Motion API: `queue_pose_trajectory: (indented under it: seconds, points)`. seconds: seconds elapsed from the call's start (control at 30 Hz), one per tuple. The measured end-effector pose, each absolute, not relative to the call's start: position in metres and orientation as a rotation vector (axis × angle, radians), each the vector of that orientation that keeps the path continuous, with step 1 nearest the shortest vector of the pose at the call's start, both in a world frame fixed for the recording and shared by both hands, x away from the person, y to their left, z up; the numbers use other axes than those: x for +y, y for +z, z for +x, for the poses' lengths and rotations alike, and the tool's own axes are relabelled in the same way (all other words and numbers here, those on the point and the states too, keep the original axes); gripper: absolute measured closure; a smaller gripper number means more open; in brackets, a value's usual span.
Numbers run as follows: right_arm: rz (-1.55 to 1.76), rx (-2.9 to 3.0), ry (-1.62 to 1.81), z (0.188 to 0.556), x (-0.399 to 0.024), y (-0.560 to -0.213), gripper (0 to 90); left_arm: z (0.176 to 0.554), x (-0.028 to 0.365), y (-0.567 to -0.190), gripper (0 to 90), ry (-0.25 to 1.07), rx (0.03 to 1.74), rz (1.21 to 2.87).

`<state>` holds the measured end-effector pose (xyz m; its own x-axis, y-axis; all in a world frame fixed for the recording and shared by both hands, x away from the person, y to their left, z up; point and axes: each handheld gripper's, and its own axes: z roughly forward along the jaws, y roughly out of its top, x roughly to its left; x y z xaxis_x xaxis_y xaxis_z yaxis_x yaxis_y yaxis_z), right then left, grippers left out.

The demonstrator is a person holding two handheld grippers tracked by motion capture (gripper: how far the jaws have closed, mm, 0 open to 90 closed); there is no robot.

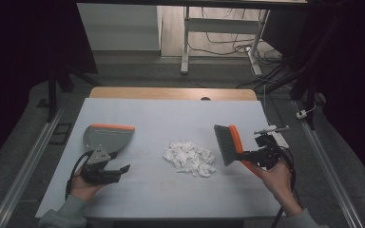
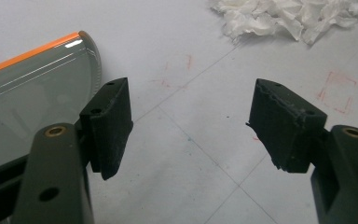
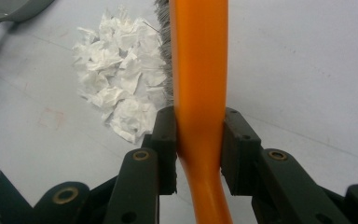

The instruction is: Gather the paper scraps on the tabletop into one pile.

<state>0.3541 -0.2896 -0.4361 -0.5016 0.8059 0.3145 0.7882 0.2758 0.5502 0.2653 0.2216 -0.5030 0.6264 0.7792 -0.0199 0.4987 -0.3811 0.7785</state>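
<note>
A broad, pale grey table mat (image 1: 161,190) is spread over the wooden table, giving a smooth surface across which litter can be swept. At its left a grey plastic dustpan with an orange front lip (image 1: 108,135) is laid flat, its handle turned towards the person, so that it can be taken up readily. The left gripper (image 1: 119,169) is rested on the mat just beside that handle; in the left gripper view its jaws are seen standing well apart with nothing between them, so the pan is judged not yet grasped. At the right, a hand brush with an orange plastic handle and grey bristles (image 1: 229,144) is held above the mat by the right gripper (image 3: 199,140), whose pads are clamped tight on the handle, the bristles being faced towards the litter for a stroke to the left. Between pan and brush, near the mat's middle, a small heap of crumpled white paper scraps (image 1: 190,158) is left lying.
</note>
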Motion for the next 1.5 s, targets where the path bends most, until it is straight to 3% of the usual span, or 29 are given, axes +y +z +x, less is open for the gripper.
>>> queue_pose_trajectory:
  seconds: [0.43,1.5]
  points:
    - [1.448,2.410,1.147,0.355,-0.315,-0.461,69.4,0.267,0.218,-0.503,30.3,0.457,1.012,2.061]
    - [1.330,2.373,1.177,0.342,-0.324,-0.465,69.4,0.265,0.221,-0.501,30.2,0.445,1.012,2.044]
